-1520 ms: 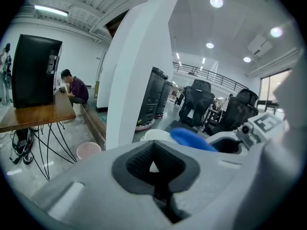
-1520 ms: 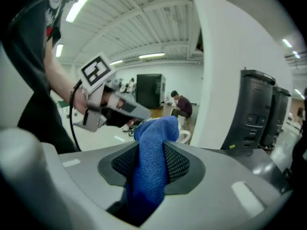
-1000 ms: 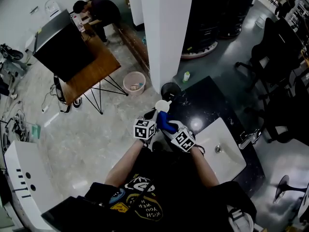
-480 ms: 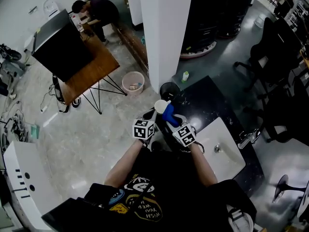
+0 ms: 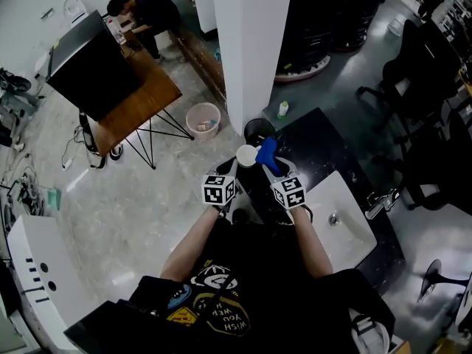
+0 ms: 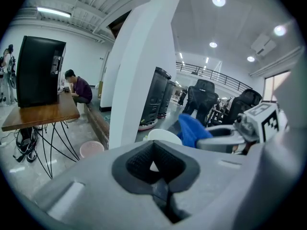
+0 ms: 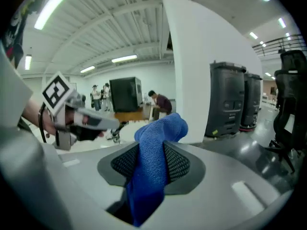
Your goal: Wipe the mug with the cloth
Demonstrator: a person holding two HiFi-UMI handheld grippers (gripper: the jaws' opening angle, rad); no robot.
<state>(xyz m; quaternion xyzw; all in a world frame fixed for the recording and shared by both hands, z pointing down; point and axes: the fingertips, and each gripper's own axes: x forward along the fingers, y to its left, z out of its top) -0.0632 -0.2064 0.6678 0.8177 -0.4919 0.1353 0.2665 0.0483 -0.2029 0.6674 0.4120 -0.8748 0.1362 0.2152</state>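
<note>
A white mug (image 5: 247, 155) hangs over the floor just off the black counter's edge, with my left gripper (image 5: 234, 171) shut on it. In the left gripper view its rim (image 6: 163, 135) shows beyond the pads (image 6: 139, 164), and a white part sits between them. My right gripper (image 5: 275, 171) is shut on a blue cloth (image 5: 267, 153), which stands up beside the mug's right side. Whether cloth and mug touch I cannot tell. In the right gripper view the cloth (image 7: 154, 157) runs up between the pads, and the left gripper (image 7: 72, 116) is at the left.
A black counter (image 5: 324, 150) holds a white sink (image 5: 346, 245) with a faucet (image 5: 380, 205). A white pillar (image 5: 254, 43) rises straight ahead, with a black bin (image 5: 258, 133) and a pink bin (image 5: 203, 120) at its foot. A person sits at a wooden table (image 5: 140, 105).
My right gripper has carried the blue cloth forward, from the mug's near side to its right side. The mug and the left gripper have barely moved.
</note>
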